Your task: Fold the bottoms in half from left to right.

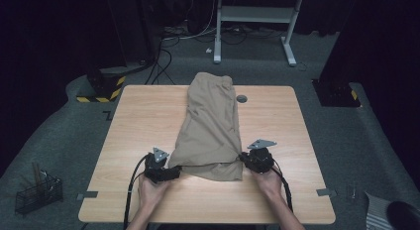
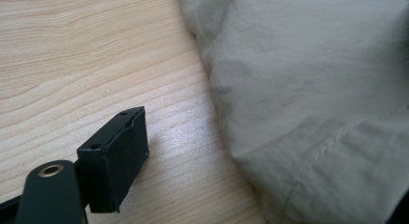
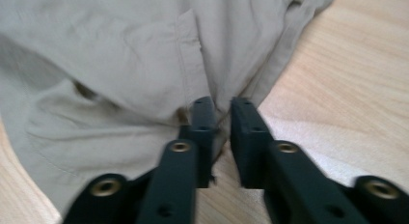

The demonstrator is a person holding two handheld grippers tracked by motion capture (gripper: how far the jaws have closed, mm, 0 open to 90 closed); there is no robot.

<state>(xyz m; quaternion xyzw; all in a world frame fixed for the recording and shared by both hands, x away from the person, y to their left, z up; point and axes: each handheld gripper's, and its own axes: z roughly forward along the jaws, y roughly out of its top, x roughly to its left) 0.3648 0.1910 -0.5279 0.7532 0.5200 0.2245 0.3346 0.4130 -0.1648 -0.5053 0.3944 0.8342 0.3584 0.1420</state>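
We've got bare light wooden tabletop (image 1: 143, 116) on both sides of the long beige folded cloth garment (image 1: 210, 126), so a gripper could slide in there. Just right of the garment's far end sits a small round grey grommet (image 1: 241, 98), flush with the wood.

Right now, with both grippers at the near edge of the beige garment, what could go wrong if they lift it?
1. The right gripper pinches only a thin edge of the garment, so the cloth might slip out.
2. The left gripper shows one finger on bare table beside the cloth; it may hold nothing, so the lift could be uneven.
3. The far end hangs over the table edge and may drag.
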